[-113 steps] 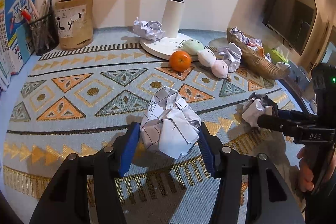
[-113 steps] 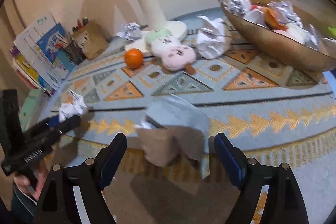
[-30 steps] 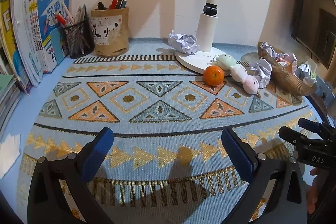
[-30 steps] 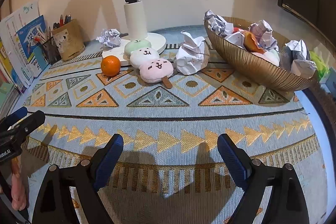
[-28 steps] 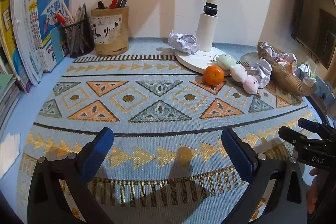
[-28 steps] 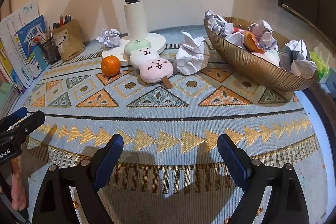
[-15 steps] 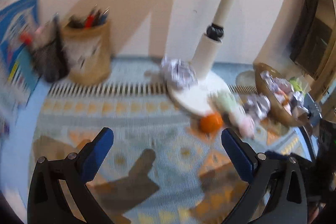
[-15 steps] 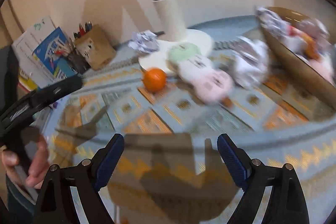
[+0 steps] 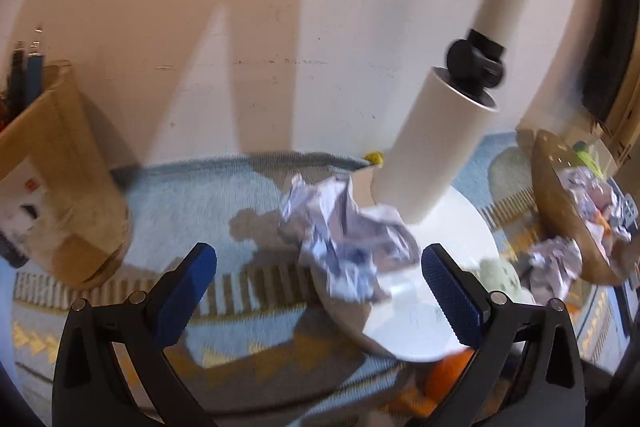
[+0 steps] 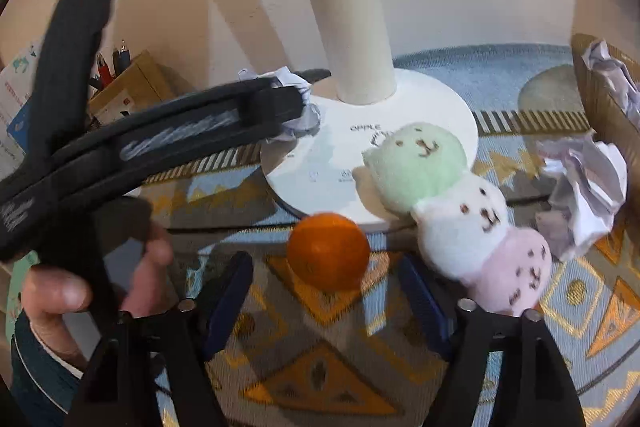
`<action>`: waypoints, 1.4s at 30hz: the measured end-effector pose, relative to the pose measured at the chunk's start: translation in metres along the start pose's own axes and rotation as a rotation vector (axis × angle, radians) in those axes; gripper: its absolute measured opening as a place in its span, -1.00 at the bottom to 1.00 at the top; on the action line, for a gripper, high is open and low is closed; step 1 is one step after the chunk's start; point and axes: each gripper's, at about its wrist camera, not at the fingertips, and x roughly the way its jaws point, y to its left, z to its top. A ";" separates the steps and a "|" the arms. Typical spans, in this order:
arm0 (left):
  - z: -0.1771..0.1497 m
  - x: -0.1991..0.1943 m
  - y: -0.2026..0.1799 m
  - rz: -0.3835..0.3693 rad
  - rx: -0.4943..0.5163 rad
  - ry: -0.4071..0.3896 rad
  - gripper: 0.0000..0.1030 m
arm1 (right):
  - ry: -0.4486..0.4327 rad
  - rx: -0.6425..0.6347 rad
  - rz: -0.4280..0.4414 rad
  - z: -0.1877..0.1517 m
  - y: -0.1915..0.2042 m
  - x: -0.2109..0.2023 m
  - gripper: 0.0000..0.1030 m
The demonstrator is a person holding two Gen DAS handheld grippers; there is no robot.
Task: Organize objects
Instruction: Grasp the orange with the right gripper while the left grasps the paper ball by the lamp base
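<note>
- Two things lined up at once: a crumpled paper ball [image 9: 347,241] for my left gripper [image 9: 318,281], an orange [image 10: 328,251] for my right gripper [image 10: 326,297].
- Paper ball sits on the rug, leaning on the rim of the white lamp base [image 9: 440,267], just past my left fingertips and between them. Left jaws are wide apart, nothing in them.
- Orange is on the patterned rug [image 10: 320,371], touching the front edge of the lamp base. My right jaws are spread too, blue pads either side of it and a bit short of it, not gripping.
- From the right camera my left hand [image 10: 92,287] is wrapped round its gripper's handle, the tool angled up and away toward the paper ball.
- Beside the orange is a three-scoop plush [image 10: 456,215], green, white, pink, its green end on the lamp base.
- Another paper wad [image 10: 586,191] lies right of the plush, against the woven basket [image 9: 560,211], which has more crumpled paper inside.
- Far left there's a brown pen holder [image 9: 56,195]. Left view is pretty blurry.
</note>
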 end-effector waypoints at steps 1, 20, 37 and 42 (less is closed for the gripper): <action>0.001 0.002 -0.001 0.001 -0.001 -0.007 0.77 | -0.006 0.001 -0.009 0.000 0.000 0.000 0.11; -0.081 -0.125 -0.024 -0.078 0.064 -0.049 -0.27 | 0.009 0.065 0.121 -0.062 -0.038 -0.076 -0.25; -0.187 -0.148 -0.066 0.026 0.095 -0.018 -0.24 | -0.003 -0.205 -0.001 -0.123 -0.064 -0.123 0.46; -0.187 -0.147 -0.074 0.019 0.143 -0.017 -0.21 | -0.006 -0.144 0.006 -0.118 -0.072 -0.121 0.46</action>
